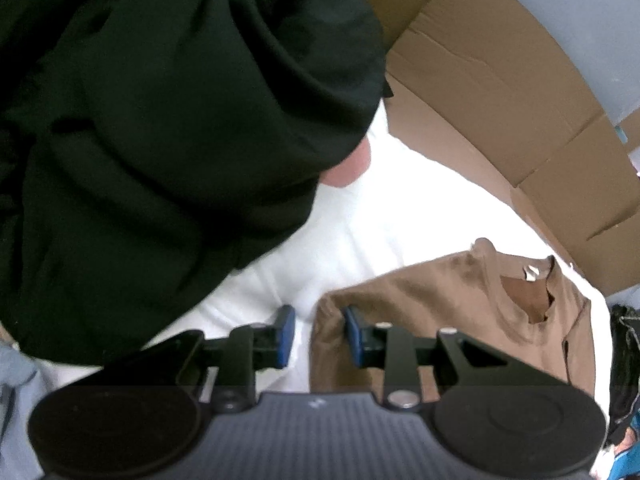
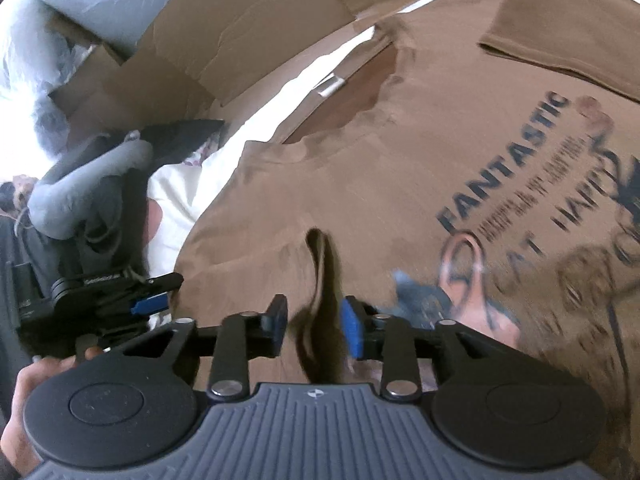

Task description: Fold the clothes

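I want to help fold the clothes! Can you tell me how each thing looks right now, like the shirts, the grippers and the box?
brown T-shirt: spread on the white bed, print up, one raised pleat of cloth
left gripper: open, at the shirt's edge, holding nothing
right gripper: open, pleat between its pads, not pinched
black garment: bunched up, unfolded
cardboard box: flaps open

Cardboard box (image 1: pixel 500 92) behind white sheet (image 1: pixel 360 248).
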Tool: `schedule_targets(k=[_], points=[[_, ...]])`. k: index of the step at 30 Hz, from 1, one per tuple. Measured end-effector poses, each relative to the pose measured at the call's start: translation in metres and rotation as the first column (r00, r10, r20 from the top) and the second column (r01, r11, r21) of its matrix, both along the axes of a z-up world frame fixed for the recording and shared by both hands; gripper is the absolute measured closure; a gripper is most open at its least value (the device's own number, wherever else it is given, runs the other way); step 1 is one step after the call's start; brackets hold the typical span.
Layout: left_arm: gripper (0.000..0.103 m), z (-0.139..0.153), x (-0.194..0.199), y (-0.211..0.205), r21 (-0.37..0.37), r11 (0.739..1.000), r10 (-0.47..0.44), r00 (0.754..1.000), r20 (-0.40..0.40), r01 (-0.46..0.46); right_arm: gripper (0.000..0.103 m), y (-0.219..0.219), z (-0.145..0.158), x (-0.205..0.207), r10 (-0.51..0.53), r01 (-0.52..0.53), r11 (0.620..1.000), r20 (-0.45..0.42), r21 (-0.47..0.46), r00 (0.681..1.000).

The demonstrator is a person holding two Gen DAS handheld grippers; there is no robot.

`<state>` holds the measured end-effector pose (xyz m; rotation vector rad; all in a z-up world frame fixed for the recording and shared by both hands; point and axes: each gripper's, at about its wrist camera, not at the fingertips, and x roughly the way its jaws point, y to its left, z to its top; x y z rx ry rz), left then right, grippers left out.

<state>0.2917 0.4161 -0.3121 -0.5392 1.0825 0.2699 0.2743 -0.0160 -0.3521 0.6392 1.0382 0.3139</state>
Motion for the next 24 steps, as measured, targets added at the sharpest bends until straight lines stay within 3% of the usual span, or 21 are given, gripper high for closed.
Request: schedule_targets(k=[7,12,14,16,24], points=[[0.072,0.034,-0.021,-0.017,0.113,0.994,-0.001,1.000,0.008,0.000,0.068,-0.012,-0.001,-0.036,0.000,0.001,0.999,-0.047,0.034,0.999],[0.072,0.058,-0.035,-0.033,0.099,0.995,-0.027,0.998,0.049,0.022,0.068,-0.014,-0.005,-0.059,0.002,0.003,0.998,-0.081,0.064,0.997],[0.072,0.052,-0.026,-0.058,0.077,0.996,-0.041,0.998,0.054,0.037,0.068,-0.015,-0.008,-0.066,-0.004,0.013,0.997,-0.105,0.081,0.994],[0.072,0.000,-0.001,-0.086,0.062,0.996,-0.074,0.996,0.049,0.071,0.068,-0.016,-0.012,-0.072,-0.020,0.035,0.994,-0.138,0.108,0.990],[0.072,-0.020,0.000,-0.122,0.021,0.986,-0.165,0.986,0.018,0.165,0.063,-0.009,-0.021,-0.087,-0.042,0.064,0.993,-0.201,0.102,0.979]])
